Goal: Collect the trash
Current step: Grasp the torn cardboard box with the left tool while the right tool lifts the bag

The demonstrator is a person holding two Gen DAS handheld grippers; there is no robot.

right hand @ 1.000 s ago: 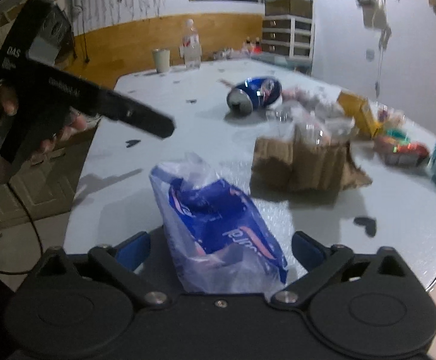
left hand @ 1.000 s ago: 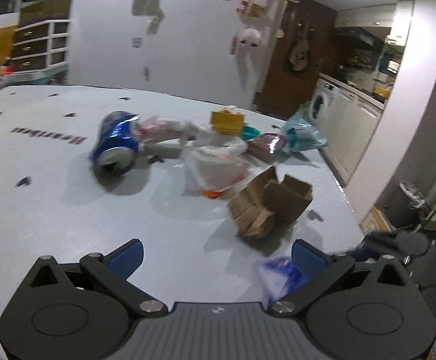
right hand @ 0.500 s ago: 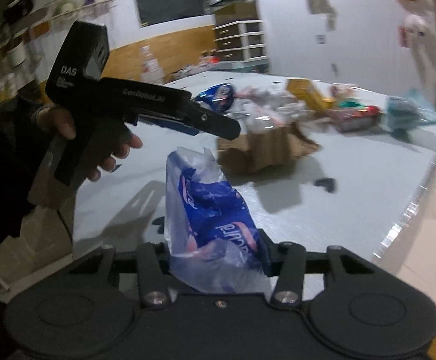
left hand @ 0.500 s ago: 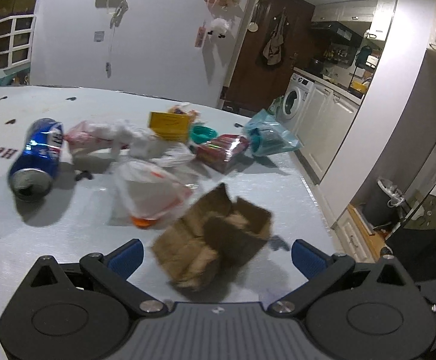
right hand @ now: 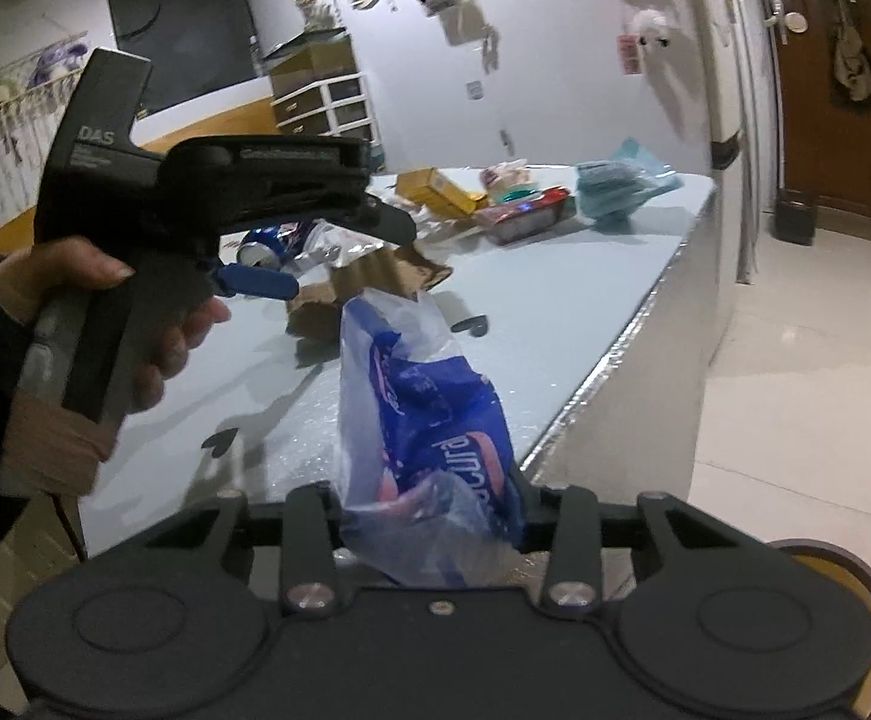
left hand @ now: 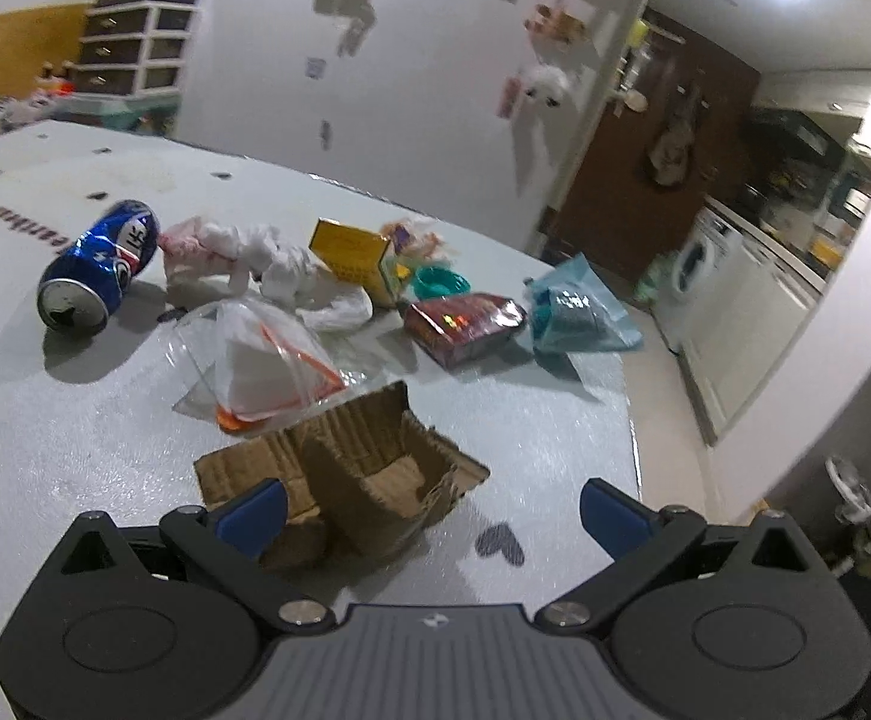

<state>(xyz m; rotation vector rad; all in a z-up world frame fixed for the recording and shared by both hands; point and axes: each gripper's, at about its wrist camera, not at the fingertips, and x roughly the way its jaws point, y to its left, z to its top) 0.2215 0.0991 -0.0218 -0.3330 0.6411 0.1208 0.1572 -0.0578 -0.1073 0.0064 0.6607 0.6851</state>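
My left gripper (left hand: 432,507) is open, its blue pads on either side of a torn cardboard piece (left hand: 351,480) on the white table (left hand: 75,450). It also shows from the side in the right wrist view (right hand: 255,282), held by a hand. My right gripper (right hand: 435,516) is shut on a blue and clear plastic bag (right hand: 429,420), lifted over the table's near corner. Further trash lies beyond: a crushed blue can (left hand: 99,267), a clear zip bag (left hand: 255,372), white crumpled plastic (left hand: 279,264), a yellow box (left hand: 351,252), a dark red packet (left hand: 465,321) and a light blue bag (left hand: 573,309).
The table edge (right hand: 603,372) runs diagonally with tiled floor (right hand: 795,390) to its right. A washing machine (left hand: 699,264) and kitchen units stand beyond the table. A brown round rim (right hand: 843,564) shows low at the right. A drawer unit (left hand: 135,54) stands at the back left.
My left gripper moved closer to the cardboard piece, which now lies between its open fingers. My right gripper closed on the blue plastic bag and lifted it toward the table edge.
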